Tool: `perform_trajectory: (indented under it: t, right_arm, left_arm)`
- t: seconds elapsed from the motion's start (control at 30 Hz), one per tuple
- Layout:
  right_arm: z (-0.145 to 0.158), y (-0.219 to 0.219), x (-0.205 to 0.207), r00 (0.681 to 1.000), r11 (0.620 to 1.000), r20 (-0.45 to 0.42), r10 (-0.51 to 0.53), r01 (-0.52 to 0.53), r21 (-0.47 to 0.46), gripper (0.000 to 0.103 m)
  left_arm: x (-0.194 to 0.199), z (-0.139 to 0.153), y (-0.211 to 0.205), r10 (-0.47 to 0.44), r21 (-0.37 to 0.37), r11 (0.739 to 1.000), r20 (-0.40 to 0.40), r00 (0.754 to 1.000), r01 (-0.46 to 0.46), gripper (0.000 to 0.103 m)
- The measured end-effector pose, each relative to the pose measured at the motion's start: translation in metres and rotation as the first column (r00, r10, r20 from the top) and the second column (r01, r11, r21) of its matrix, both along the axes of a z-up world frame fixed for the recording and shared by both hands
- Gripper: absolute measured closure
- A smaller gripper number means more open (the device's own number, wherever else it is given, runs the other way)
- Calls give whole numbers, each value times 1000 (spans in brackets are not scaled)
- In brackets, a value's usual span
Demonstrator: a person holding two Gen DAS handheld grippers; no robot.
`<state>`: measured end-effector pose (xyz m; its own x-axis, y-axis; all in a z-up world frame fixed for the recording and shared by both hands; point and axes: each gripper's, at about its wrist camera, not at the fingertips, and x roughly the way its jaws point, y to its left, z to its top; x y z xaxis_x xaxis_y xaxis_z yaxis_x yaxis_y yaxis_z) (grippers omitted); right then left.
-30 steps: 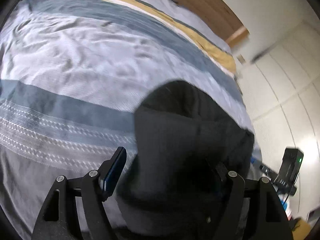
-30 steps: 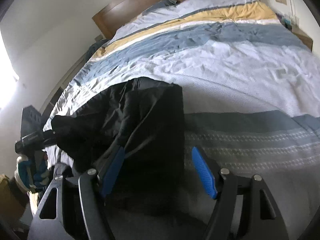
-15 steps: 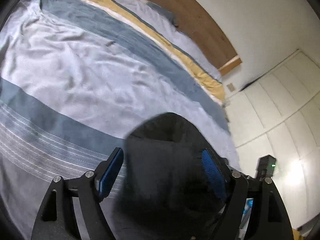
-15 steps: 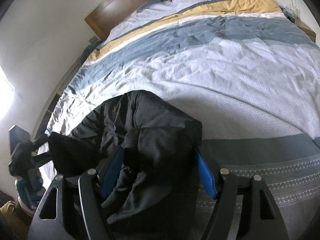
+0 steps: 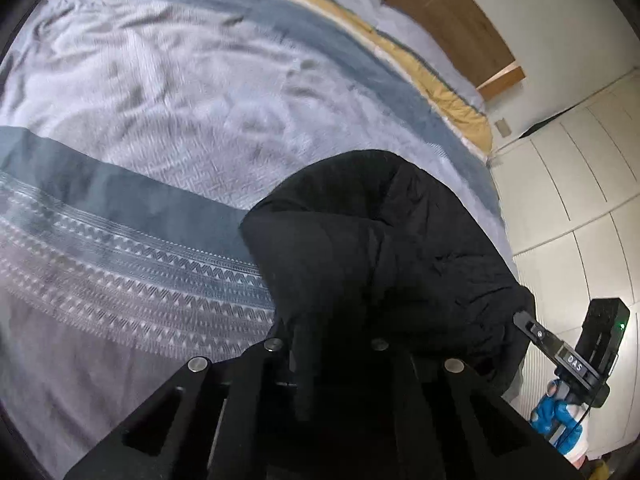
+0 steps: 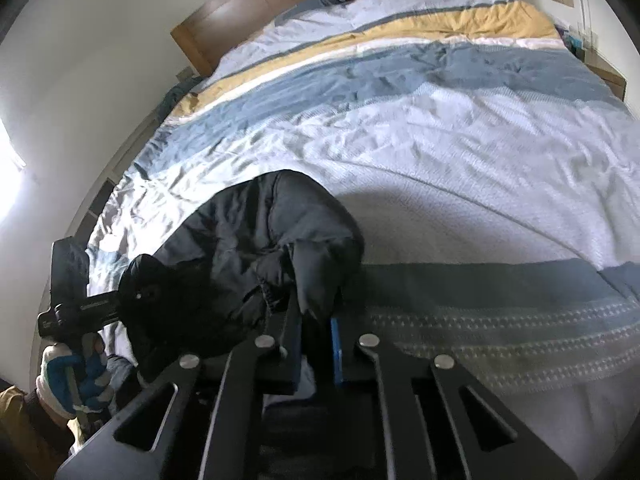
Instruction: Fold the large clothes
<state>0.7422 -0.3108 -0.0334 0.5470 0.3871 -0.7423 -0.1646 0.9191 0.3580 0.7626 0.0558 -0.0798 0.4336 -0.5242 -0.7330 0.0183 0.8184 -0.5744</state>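
Observation:
A bulky black jacket (image 5: 380, 248) lies bunched on the striped bedspread near the bed's side edge; it also shows in the right wrist view (image 6: 256, 248). My left gripper (image 5: 320, 344) is shut on the jacket's near edge, its pads buried in the fabric. My right gripper (image 6: 314, 332) is shut on a fold of the jacket's other near edge, with blue pads (image 6: 335, 344) partly showing. Each view shows the other gripper at the frame's side, held by a gloved hand.
The bedspread (image 6: 440, 140) has blue, white and yellow bands and a patterned grey band (image 5: 120, 256) close to me. A wooden headboard (image 6: 248, 4) stands at the far end. White wardrobe doors (image 5: 580, 184) stand beside the bed.
Both grippers were open over the jacket and have closed on its near edges. The jacket now bunches up between them.

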Motion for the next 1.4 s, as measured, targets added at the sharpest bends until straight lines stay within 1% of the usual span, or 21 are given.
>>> perform_trajectory:
  t: [0.13, 0.17, 0.2, 0.27, 0.3, 0.37, 0.47, 0.53, 0.63, 0.67, 0.73, 0.77, 0.83, 0.9, 0.97, 1.03, 1.1, 1.17, 1.23, 1.33, 1.4]
  right_arm:
    - [25, -9, -39, 999, 1000, 35, 1, -1, 21, 95]
    - [30, -10, -49, 999, 1000, 44, 2, -4, 29, 95]
    - [38, -12, -65, 998, 999, 57, 7, -9, 38, 95]
    - [52, -15, -94, 997, 998, 77, 10, -14, 58, 95]
    - [58, -17, -109, 996, 997, 86, 11, -17, 69, 95]
    - [70, -21, -143, 994, 996, 109, 10, -20, 89, 95]
    - [76, -29, -190, 993, 990, 117, -4, -12, 139, 95]
    - [73, -32, -215, 994, 989, 110, -12, -5, 148, 95]
    - [57, -39, -250, 996, 983, 85, -37, 21, 185, 95]
    - [51, -40, -260, 996, 981, 78, -44, 28, 194, 95]
    - [34, -44, -277, 997, 977, 58, -58, 45, 208, 95]
    - [23, -46, -284, 997, 975, 42, -68, 58, 215, 95]
    - [-2, -51, -295, 996, 977, 6, -91, 88, 195, 95]
    - [-27, -58, -301, 993, 975, -33, -117, 121, 187, 95]
    - [-44, -64, -308, 988, 970, -53, -143, 150, 194, 95]
    - [-55, -71, -315, 985, 964, -58, -165, 173, 201, 95]
    - [-56, -75, -324, 984, 962, -49, -174, 180, 205, 95]
    - [-50, -74, -330, 985, 969, -43, -168, 174, 175, 95]
    - [-41, -74, -336, 986, 975, -38, -162, 166, 147, 93]
    - [-16, -75, -342, 989, 984, 4, -148, 147, 96, 93]
    - [5, -73, -342, 989, 987, 46, -143, 139, 76, 93]
  left_arm:
    - [-32, 31, 2, -12, -12, 1000, 57, 998, 13, 94]
    - [-50, 43, 1, -28, -17, 999, 81, 996, 29, 94]
    - [-59, 50, 0, -42, -13, 999, 93, 995, 43, 94]
    - [-91, 67, -1, -77, 4, 997, 122, 990, 77, 94]
    - [-107, 74, 0, -89, -1, 996, 133, 987, 90, 94]
    - [-143, 83, 5, -114, 5, 993, 142, 983, 114, 94]
    - [-177, 82, 9, -131, 16, 991, 129, 983, 130, 94]
    - [-199, 74, 15, -125, 10, 992, 108, 986, 125, 94]
    - [-228, 62, 25, -101, -5, 995, 92, 991, 102, 94]
    - [-236, 58, 26, -100, 4, 995, 92, 991, 100, 94]
    - [-251, 43, 22, -116, 56, 992, 85, 990, 112, 94]
    - [-254, 39, 20, -120, 69, 991, 79, 990, 115, 94]
    - [-262, 25, 18, -129, 86, 989, 71, 989, 123, 94]
    - [-268, 19, 16, -132, 107, 987, 85, 988, 123, 92]
    - [-274, 17, 15, -130, 104, 987, 99, 987, 120, 89]
    - [-281, 18, 16, -133, 101, 987, 105, 986, 123, 85]
    - [-286, 22, 18, -140, 111, 986, 111, 984, 127, 75]
    - [-295, 29, 20, -143, 126, 984, 109, 984, 129, 54]
    - [-300, 38, 25, -142, 138, 982, 99, 985, 127, 43]
    - [-314, 57, 38, -126, 160, 981, 105, 986, 109, 42]
    - [-319, 78, 48, -106, 163, 983, 140, 984, 83, 37]
